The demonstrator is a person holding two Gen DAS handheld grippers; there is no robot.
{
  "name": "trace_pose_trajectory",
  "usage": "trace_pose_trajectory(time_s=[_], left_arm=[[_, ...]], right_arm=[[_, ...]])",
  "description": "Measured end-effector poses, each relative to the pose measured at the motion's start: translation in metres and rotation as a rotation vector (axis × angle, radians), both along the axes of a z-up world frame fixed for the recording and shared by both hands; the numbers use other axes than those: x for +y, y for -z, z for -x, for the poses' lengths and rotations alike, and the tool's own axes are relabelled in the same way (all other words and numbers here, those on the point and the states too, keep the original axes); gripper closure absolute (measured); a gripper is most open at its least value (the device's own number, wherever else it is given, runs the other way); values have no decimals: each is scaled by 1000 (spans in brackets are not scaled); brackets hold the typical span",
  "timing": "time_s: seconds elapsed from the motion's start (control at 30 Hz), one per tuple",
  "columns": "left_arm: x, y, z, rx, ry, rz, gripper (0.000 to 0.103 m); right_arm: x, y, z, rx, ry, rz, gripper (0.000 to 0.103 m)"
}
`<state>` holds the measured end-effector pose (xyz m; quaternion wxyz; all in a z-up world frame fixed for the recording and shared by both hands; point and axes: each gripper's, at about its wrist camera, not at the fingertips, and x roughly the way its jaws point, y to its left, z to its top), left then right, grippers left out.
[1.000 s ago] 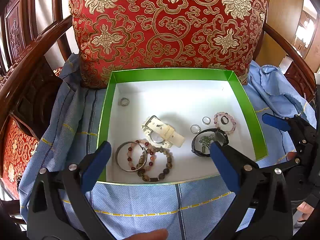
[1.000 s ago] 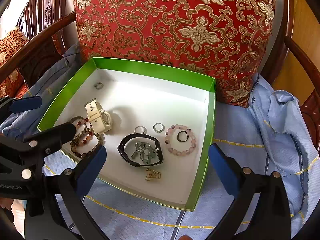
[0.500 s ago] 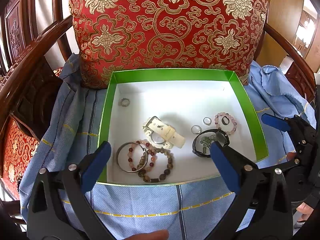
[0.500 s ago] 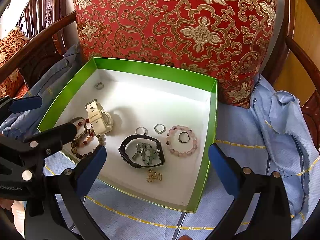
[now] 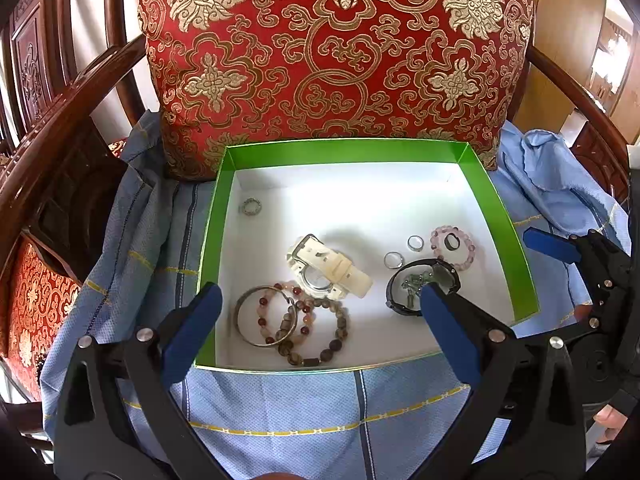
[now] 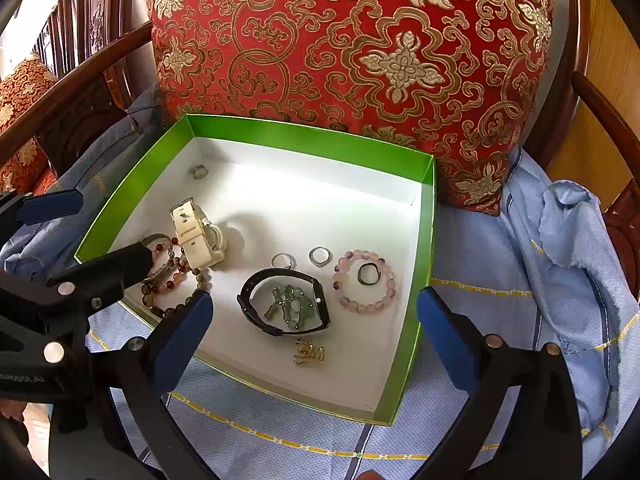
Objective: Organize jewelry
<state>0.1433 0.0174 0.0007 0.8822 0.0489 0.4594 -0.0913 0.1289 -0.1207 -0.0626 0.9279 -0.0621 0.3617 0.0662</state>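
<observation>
A green box (image 5: pixel 208 240) (image 6: pixel 426 240) with a white floor holds the jewelry. Inside lie a white watch (image 5: pixel 328 268) (image 6: pixel 198 234), a metal bangle (image 5: pixel 245 320) tangled with brown and red bead bracelets (image 5: pixel 320 336) (image 6: pixel 168 284), a black band (image 5: pixel 416 288) (image 6: pixel 284 300) around a green pendant, two silver rings (image 5: pixel 404 252) (image 6: pixel 304 258), a pink bead bracelet (image 5: pixel 454 246) (image 6: pixel 365 282) around a dark ring, a small ring (image 5: pixel 250 206) (image 6: pixel 198 171) and a gold clasp (image 6: pixel 309 354). My left gripper (image 5: pixel 320 312) is open at the box's near edge. My right gripper (image 6: pixel 314 320) is open above the near right part, holding nothing.
The box rests on a blue cloth (image 5: pixel 312 404) (image 6: pixel 520 264) spread over a wooden chair seat. A red and gold cushion (image 5: pixel 332 48) (image 6: pixel 352 40) stands upright just behind the box. Dark wooden armrests (image 5: pixel 52 128) (image 6: pixel 608 120) curve along both sides.
Both grippers have crept slightly forward toward the box. Their jaws stay wide apart and the jewelry has not moved.
</observation>
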Motion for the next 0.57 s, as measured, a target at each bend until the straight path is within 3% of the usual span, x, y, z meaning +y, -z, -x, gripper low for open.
trace_pose_trajectory(time_s=[0.57], left_arm=[[-1, 0, 2, -2, 6, 0, 5]], right_arm=[[-1, -1, 7, -12, 24, -2, 3]])
